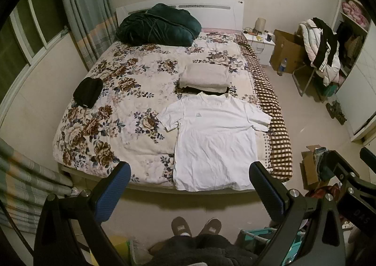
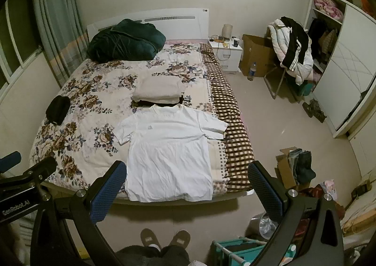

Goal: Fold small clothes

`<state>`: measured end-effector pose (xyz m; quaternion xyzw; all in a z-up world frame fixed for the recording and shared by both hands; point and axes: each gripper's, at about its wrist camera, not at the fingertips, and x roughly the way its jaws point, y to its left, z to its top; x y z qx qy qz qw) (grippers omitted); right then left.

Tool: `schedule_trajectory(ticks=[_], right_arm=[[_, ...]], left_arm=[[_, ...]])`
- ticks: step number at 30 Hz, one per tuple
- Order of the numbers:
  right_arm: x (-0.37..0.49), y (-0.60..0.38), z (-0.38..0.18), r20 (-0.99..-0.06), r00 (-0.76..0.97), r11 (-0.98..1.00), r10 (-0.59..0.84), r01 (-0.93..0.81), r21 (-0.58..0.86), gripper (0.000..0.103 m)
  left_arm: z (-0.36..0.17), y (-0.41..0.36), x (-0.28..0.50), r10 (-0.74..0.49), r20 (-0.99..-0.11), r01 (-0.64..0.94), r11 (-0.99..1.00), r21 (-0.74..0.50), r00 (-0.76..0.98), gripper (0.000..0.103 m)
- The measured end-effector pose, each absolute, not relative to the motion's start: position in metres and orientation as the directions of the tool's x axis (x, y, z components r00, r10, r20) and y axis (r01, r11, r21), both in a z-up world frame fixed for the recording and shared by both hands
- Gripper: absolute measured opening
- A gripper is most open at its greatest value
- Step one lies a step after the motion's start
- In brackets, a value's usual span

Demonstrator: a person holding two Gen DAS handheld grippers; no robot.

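Note:
A white T-shirt [image 1: 213,139] lies flat, face up, at the foot of the floral bed [image 1: 112,106], hem toward me; it also shows in the right wrist view [image 2: 169,150]. Behind its collar lies a folded beige garment [image 1: 204,78] on something dark; it shows too in the right wrist view [image 2: 157,89]. A black garment [image 1: 88,92] lies at the bed's left side, also in the right wrist view [image 2: 57,107]. My left gripper [image 1: 190,172] is open and empty, held above the floor before the bed. My right gripper [image 2: 185,172] is open and empty beside it.
A dark green quilt [image 1: 159,26] is heaped at the headboard. A chair piled with clothes [image 2: 291,49], cardboard boxes [image 2: 256,54], a nightstand [image 2: 226,52] and a wardrobe [image 2: 340,73] stand right of the bed. A teal rack [image 2: 237,252] and my slippered feet [image 2: 164,240] are below.

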<state>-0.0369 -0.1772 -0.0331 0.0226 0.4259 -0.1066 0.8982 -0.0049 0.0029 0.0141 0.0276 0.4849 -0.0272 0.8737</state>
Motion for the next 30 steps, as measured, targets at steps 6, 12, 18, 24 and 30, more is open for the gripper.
schedule_trajectory(ticks=[6,12,18,24,30], right_arm=[[-0.033,-0.172,-0.026,-0.768,0.617,0.977,-0.171,0.209,-0.05,0.103],[-0.029,-0.167,-0.019,-0.767,0.618,0.977,-0.171,0.208,-0.05,0.103],[-0.031,-0.166,-0.02,-0.765,0.621,0.977,-0.172,0.209,-0.05,0.103],[-0.03,-0.166,-0.017,-0.763,0.624,0.977,-0.168,0.207,-0.046,0.103],[-0.027,-0.161,-0.01,-0.762,0.626,0.978,-0.166,0.206,-0.043,0.103]], left_arm=[[0.024,-0.009,0.004,-0.019,-0.846,0.068,0.998,0.02,0.533,0.103],[0.025,-0.009,0.003,-0.021,-0.846,0.071,0.997,0.02,0.533,0.103],[0.026,-0.008,0.003,-0.022,-0.843,0.07,0.997,0.019,0.538,0.103],[0.026,-0.007,0.005,-0.021,-0.842,0.068,0.998,0.019,0.539,0.103],[0.028,-0.005,0.007,-0.021,-0.84,0.068,0.998,0.018,0.543,0.103]])
